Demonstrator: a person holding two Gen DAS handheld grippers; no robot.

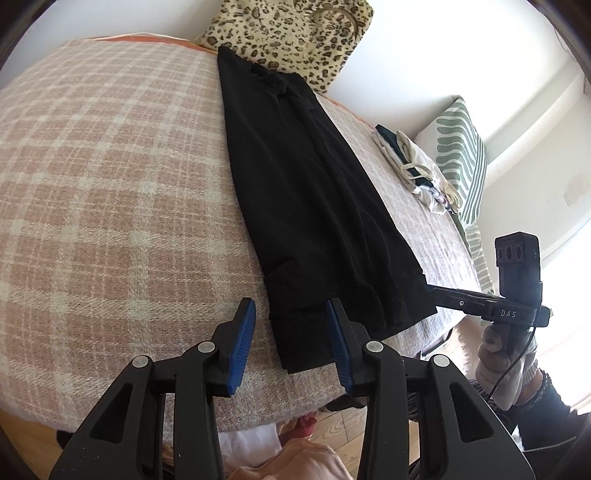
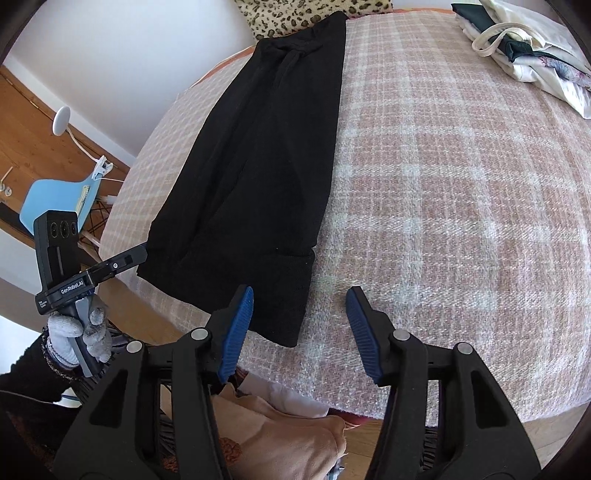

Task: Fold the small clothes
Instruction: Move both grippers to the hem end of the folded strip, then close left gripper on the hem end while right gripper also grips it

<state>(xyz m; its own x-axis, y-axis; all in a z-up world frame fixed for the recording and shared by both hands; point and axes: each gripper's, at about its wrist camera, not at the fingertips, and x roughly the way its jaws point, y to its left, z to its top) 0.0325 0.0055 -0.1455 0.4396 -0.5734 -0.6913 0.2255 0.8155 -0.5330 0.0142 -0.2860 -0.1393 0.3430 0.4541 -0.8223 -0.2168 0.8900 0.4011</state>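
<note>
Long black knit garment (image 1: 314, 199) lies lengthwise on pink plaid blanket (image 1: 103, 177), already narrowed. My left gripper (image 1: 291, 343) half-spread over near hem corner, nothing pinched. Right gripper (image 2: 299, 328) likewise parted, straddling opposite corner; I judge both staged for end-to-end fold.

A bed under a pink-and-cream checked blanket (image 1: 110, 166) is filling the room. A leopard-print cushion (image 1: 291, 33) is leaning against the white wall (image 1: 424, 55) at its far edge, a green-striped pillow (image 1: 461, 155) near its corner. Daylight is washing in. A blue chair (image 2: 55, 199) is standing on the wooden floor (image 2: 122, 314).
</note>
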